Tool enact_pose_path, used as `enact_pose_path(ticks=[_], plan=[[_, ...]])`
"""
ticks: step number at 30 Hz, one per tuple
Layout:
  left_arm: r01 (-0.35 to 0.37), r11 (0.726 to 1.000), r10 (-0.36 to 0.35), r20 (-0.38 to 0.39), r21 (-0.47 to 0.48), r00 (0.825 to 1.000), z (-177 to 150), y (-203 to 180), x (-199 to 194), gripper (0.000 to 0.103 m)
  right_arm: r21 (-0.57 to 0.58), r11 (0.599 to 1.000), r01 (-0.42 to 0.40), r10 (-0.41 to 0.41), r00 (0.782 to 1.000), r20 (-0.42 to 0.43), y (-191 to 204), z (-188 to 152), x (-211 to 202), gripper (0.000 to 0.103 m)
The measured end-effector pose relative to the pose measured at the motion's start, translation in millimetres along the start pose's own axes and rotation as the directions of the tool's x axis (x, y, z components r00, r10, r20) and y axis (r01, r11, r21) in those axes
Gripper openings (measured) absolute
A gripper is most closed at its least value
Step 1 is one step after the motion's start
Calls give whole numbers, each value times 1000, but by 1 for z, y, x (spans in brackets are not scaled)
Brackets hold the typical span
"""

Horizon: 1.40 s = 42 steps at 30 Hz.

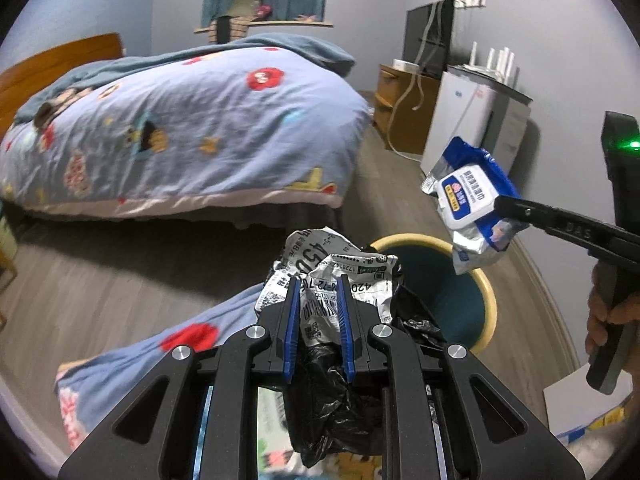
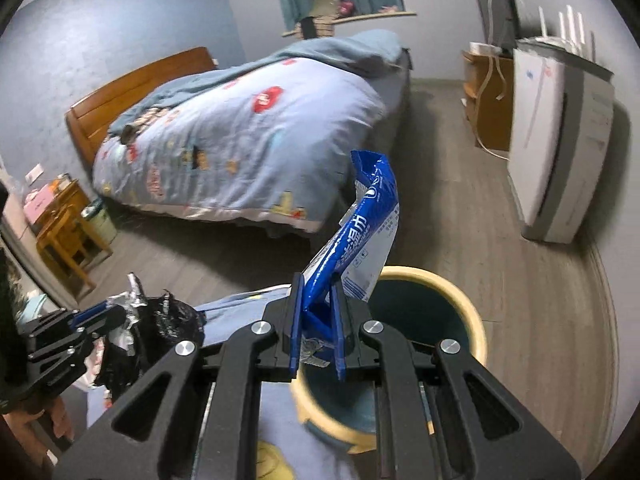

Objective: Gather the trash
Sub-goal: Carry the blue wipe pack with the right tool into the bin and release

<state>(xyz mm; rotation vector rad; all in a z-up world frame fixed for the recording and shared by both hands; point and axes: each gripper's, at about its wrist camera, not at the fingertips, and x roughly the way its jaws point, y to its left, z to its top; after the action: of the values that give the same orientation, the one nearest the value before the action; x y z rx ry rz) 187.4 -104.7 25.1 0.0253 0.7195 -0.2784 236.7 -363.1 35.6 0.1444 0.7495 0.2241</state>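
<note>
2 tongs gripping trash (image 1: 344, 276), above bin (image 2: 460, 292)

"450" and "420" printed on the crumpled shipping label (image 1: 336, 276), "DAS" embossed on the right gripper (image 1: 505, 204) finger, wipes pack (image 1: 472, 200) text illegible

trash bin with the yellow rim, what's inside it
The trash bin shows only a dark teal inner wall; nothing lying inside is visible. Its bottom is hidden by the right gripper and its wet wipes pack.
</note>
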Motion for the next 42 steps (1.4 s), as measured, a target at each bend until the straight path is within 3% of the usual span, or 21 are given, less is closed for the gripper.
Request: enact_pose_path(ticks=[6, 9, 14, 21, 25, 26, 29, 33, 36, 38, 40, 42], plan=[[66, 998, -66, -34, 14, 997, 9, -27, 44, 19, 83, 996, 21, -15, 998, -66, -46, -9, 32, 12], [62, 997, -60, -55, 41, 997, 11, -39, 71, 19, 108, 993, 41, -28, 993, -119, -56, -17, 49, 12], [78, 997, -77, -111, 7, 991, 6, -49, 112, 19, 127, 987, 94, -66, 976, -207, -65, -28, 68, 12], [101, 994, -97, -96, 47, 991, 4, -66, 136, 19, 193, 973, 130, -77, 962, -261, -79, -38, 78, 13], [116, 991, -109, -87, 72, 990, 4, -72, 140, 23, 200, 969, 142, -88, 962, -258, -78, -38, 79, 14], [120, 990, -114, -81, 74, 990, 4, -73, 139, 28, 199, 969, 145, -90, 962, -258, -78, -38, 79, 15], [134, 989, -130, -66, 65, 989, 5, -71, 134, 46, 191, 970, 149, -97, 962, -256, -76, -38, 79, 22], [122, 991, -118, -63, 61, 991, 3, -67, 128, 54, 187, 971, 152, -105, 965, -242, -71, -36, 73, 45], [114, 992, -112, -42, 49, 993, 4, -58, 116, 65, 196, 968, 156, -111, 969, -219, -68, -31, 66, 56], [111, 993, -110, -26, 34, 994, 3, -50, 107, 80, 204, 967, 154, -112, 973, -203, -65, -28, 61, 68], [92, 996, -92, -12, 18, 996, 1, -40, 95, 90, 214, 964, 156, -116, 976, -186, -62, -26, 55, 91], [68, 998, -68, -3, 11, 998, 0, -29, 85, 93, 218, 962, 163, -128, 978, -164, -54, -22, 49, 97]])
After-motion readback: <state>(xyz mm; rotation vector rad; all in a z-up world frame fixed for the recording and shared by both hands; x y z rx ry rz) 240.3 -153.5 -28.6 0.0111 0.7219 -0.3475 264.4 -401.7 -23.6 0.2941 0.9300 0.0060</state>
